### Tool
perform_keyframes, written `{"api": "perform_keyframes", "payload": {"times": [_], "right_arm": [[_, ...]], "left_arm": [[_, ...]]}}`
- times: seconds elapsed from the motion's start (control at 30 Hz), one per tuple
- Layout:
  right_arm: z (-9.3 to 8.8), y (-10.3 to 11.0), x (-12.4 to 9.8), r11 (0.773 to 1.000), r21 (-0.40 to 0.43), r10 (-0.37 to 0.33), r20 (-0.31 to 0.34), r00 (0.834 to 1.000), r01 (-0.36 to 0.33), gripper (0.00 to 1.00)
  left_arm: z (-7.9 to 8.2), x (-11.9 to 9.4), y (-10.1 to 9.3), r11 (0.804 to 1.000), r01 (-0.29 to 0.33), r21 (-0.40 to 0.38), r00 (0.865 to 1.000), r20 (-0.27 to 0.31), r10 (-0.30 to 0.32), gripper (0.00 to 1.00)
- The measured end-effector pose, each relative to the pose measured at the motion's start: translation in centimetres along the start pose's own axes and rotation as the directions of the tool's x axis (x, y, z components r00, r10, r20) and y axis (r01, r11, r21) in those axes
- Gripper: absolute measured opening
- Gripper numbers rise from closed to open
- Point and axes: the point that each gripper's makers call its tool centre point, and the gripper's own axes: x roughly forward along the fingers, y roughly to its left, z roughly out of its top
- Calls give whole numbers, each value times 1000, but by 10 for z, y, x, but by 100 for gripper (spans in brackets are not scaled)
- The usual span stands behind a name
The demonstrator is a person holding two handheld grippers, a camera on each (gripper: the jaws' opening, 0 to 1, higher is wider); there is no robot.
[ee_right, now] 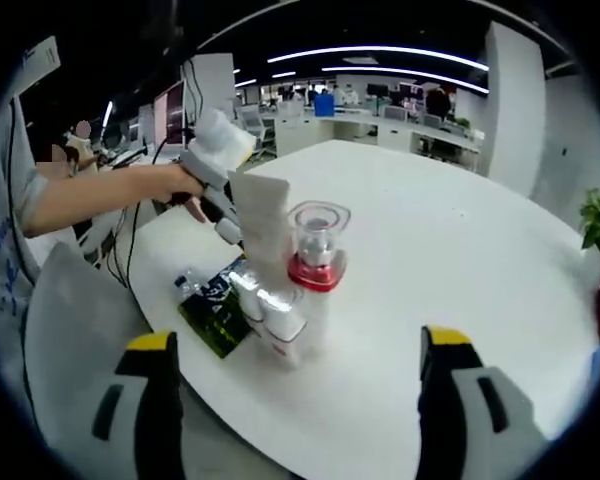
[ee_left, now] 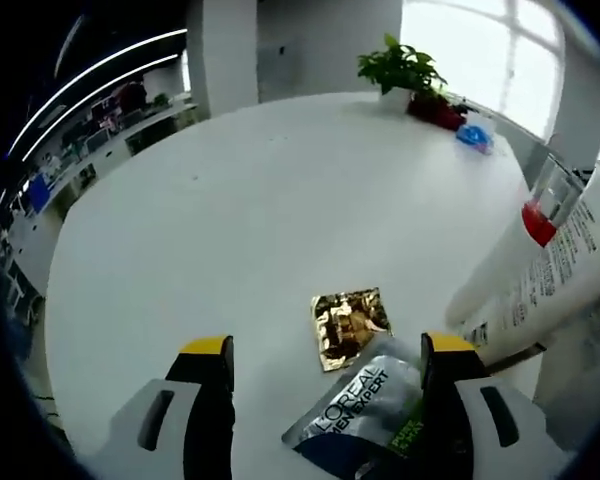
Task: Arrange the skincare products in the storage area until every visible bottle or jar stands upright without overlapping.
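My left gripper (ee_left: 328, 345) is open low over the white table (ee_left: 230, 220). A grey L'Oreal Men Expert pack (ee_left: 365, 410) lies flat between its jaws, close to the right one, with a gold foil sachet (ee_left: 350, 325) just beyond. In the right gripper view, a white tube (ee_right: 263, 225) stands upright beside a bottle with a clear cap and red collar (ee_right: 315, 260). Small white containers (ee_right: 275, 310) crowd their base, and the L'Oreal pack (ee_right: 215, 300) lies flat to the left. My right gripper (ee_right: 298, 340) is open, short of this cluster, holding nothing.
A person's hand (ee_right: 175, 185) holds the left gripper (ee_right: 215, 160) behind the cluster. The white tube (ee_left: 550, 275) and red-collared bottle (ee_left: 540, 215) rise at the right of the left gripper view. A potted plant (ee_left: 405, 70) and a blue object (ee_left: 473, 135) sit at the table's far edge.
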Motion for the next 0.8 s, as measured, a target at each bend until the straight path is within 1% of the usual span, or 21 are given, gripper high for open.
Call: {"api": "perform_keyframes", "payload": {"times": [0.07, 0.13, 0.17, 0.27, 0.4, 0.57, 0.8], "right_arm": [[0, 0, 0, 1000, 2, 0, -1, 1000, 0, 100], [-1, -1, 1, 1000, 3, -1, -2, 1000, 1, 100], [-1, 0, 1, 1000, 3, -1, -2, 1000, 1, 100], [-3, 0, 1, 1000, 10, 0, -4, 1000, 0, 100], [-6, 0, 2, 1000, 17, 1, -8, 1000, -1, 100], [-7, -2, 1, 1000, 27, -4, -7, 1000, 4, 100], [-10, -4, -1, 999, 34, -9, -8, 1000, 9, 100]], "left_arm": [[-1, 3, -3, 1000, 3, 6, 1000, -12, -3, 70], [-1, 5, -4, 1000, 5, 12, 1000, -16, -5, 63], [-1, 6, -4, 1000, 8, 11, 1000, -19, -7, 62], [0, 8, -6, 1000, 11, 24, 1000, -25, -11, 63], [2, 11, -10, 999, 31, 22, 999, -32, -30, 58], [1, 19, -12, 999, 44, 31, 998, -54, -42, 58], [1, 26, -18, 998, 52, 44, 997, -67, -49, 56]]}}
